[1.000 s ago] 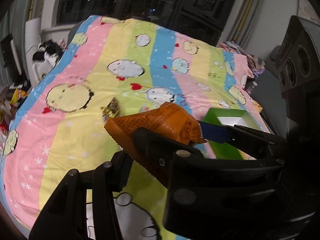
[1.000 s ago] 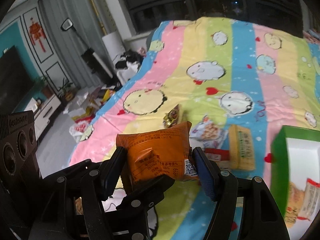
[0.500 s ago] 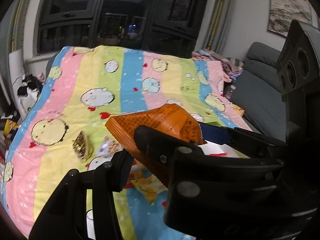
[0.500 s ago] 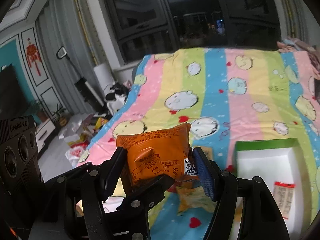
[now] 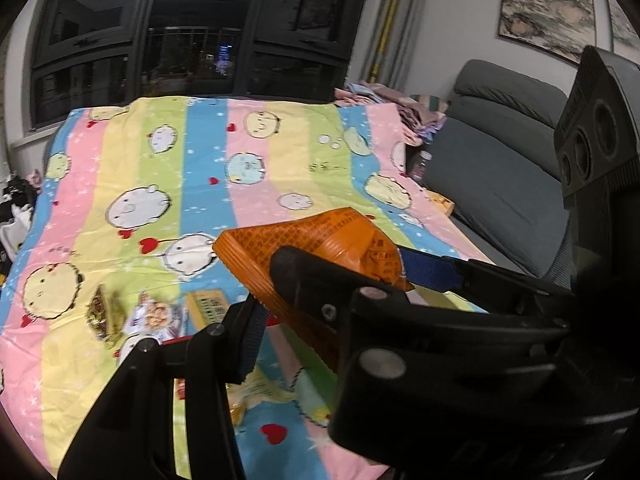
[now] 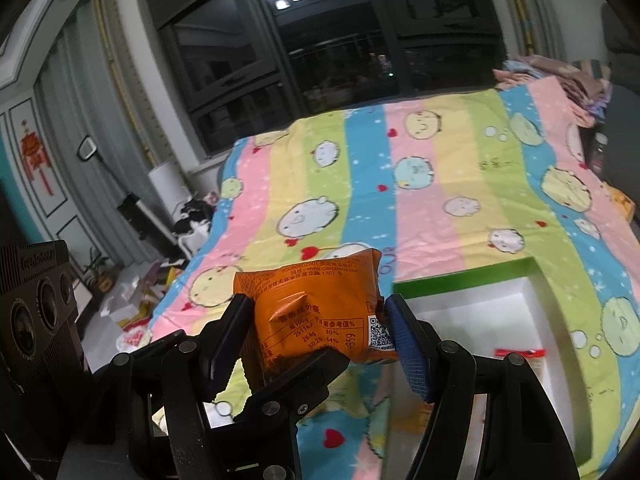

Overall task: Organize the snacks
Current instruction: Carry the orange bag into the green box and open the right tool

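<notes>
An orange snack packet is pinched between the fingers of my right gripper, held above the striped cartoon bedspread. The same packet shows in the left wrist view, with the right gripper's black body across it. My left gripper stands around the packet; whether its fingers press it is unclear. A green box with a white inside lies at the right and holds a small red-labelled packet. Several loose snacks lie on the bedspread at the left, among them a yellow box.
A grey sofa runs along the bed's right side. Dark windows stand behind the bed. Clutter and bags lie on the floor at the left. A crumpled yellow wrapper lies under the left gripper.
Both grippers with the orange packet have tilted up and swung right. The loose snacks have slid to the left of view, and the green box now shows nearer in the right view.
</notes>
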Tool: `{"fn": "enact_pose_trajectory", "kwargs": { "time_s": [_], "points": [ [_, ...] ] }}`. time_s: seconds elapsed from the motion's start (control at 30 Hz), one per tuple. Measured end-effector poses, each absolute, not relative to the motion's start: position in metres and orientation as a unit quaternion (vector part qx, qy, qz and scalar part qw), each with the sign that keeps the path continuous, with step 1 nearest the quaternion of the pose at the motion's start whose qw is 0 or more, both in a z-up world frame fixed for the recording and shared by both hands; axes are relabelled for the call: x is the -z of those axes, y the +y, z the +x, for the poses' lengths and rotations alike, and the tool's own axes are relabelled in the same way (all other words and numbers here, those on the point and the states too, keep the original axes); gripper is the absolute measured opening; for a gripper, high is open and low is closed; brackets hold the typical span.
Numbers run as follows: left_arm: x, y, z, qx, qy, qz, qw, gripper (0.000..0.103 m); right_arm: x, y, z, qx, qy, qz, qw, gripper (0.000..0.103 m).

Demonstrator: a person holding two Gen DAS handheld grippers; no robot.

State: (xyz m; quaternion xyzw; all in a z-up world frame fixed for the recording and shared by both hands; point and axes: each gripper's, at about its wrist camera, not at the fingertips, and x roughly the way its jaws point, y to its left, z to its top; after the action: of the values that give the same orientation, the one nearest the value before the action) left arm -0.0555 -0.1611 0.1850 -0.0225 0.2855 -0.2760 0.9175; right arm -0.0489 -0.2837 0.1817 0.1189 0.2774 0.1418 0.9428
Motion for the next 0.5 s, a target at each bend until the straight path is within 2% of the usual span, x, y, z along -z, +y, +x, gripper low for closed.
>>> {"fn": "enact_pose_trajectory", "kwargs": {
  "time_s": [0.5],
  "points": [
    [-0.16,-0.23,-0.021,0.34,0.341,-0.001,0.876,0.046,-0.153,-0.359,-0.029,-0.082,0.313,0.198,0.925,0.071]
  ]
}}
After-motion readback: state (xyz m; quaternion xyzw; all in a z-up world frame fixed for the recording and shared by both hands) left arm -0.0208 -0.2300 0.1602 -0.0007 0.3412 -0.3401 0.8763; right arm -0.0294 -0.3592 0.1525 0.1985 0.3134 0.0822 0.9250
